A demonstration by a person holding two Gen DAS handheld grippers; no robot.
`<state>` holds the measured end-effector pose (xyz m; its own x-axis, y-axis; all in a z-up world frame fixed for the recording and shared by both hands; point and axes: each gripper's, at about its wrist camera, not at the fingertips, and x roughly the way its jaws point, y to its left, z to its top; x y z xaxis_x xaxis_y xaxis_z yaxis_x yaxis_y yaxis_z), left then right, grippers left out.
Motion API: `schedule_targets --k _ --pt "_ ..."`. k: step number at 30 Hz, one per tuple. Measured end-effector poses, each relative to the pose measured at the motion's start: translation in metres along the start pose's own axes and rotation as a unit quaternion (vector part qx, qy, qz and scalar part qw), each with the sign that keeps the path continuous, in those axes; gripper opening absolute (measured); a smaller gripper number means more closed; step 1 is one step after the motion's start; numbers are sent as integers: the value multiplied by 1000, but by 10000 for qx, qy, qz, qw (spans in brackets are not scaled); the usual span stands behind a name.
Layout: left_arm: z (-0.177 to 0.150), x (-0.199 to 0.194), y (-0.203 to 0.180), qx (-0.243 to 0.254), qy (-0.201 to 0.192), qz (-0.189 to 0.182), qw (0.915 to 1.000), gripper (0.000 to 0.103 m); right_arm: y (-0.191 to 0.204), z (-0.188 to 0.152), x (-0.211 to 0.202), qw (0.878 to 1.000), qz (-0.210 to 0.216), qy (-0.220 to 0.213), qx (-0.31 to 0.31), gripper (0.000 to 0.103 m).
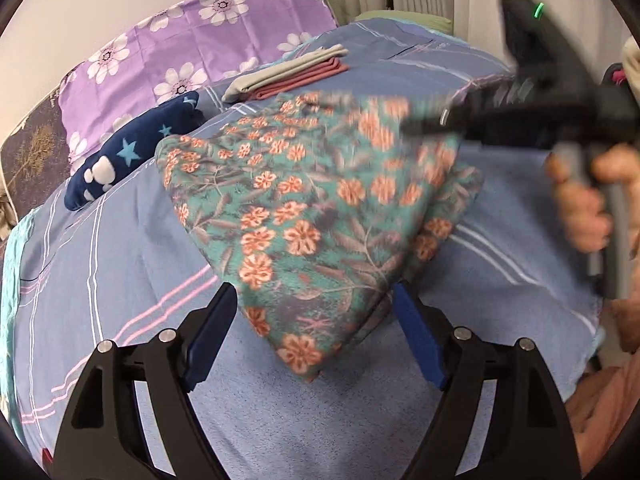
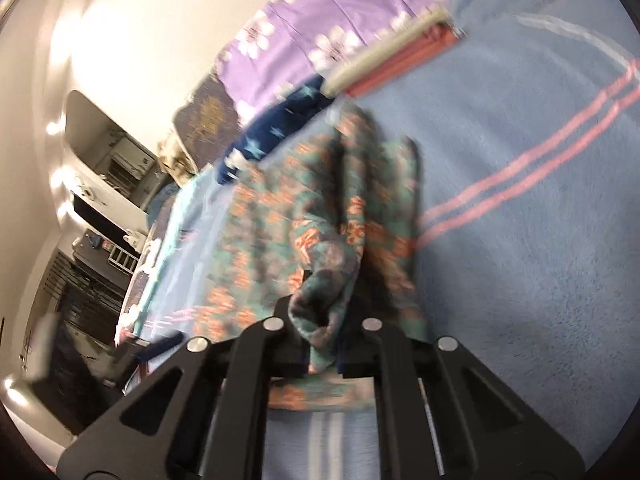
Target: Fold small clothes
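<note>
Fingers (image 1: 212,320) of the left gripper (image 1: 316,320) stand apart around the soft, light floral garment (image 1: 304,200), while the right gripper (image 2: 324,344) clamps its limp edge, judged best held at corners.

A purple flowered pillow (image 1: 192,40) and a navy star-patterned cushion (image 1: 132,152) lie on the blue bedspread (image 1: 100,260).
</note>
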<state>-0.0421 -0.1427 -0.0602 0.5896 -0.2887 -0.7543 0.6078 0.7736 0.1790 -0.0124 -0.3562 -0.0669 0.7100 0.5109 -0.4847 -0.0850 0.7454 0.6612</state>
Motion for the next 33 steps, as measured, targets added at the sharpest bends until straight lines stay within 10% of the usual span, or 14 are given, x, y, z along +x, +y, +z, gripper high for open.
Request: schedule_targets --k 5,11,15,22,27,29,33 --pt "-11 8 14 -237 128 110 9996 81 2 -4 -20 9977 -618 -243 -134 7" --pt "-19 4 24 -528 92 -61 9985 80 -32 -26 2 9967 -686 430 -33 17" --pt "-18 -1 23 -389 8 97 9992 80 -30 -20 -20 9984 -533 184 -60 42" --pt "-34 6 42 -768 485 26 9959 61 -13 -12 -31 9987 -81 -59 -491 20" --pt "-37 -4 40 -744 698 -92 9947 33 -28 -25 6 9902 -1136 456 -666 5" --pt "-30 -15 40 -744 612 -223 9951 15 -29 -24 2 9919 -1034 437 -591 6" --pt "4 -35 40 -830 -52 -727 9939 14 -24 -20 -2 9922 -991 467 -587 9"
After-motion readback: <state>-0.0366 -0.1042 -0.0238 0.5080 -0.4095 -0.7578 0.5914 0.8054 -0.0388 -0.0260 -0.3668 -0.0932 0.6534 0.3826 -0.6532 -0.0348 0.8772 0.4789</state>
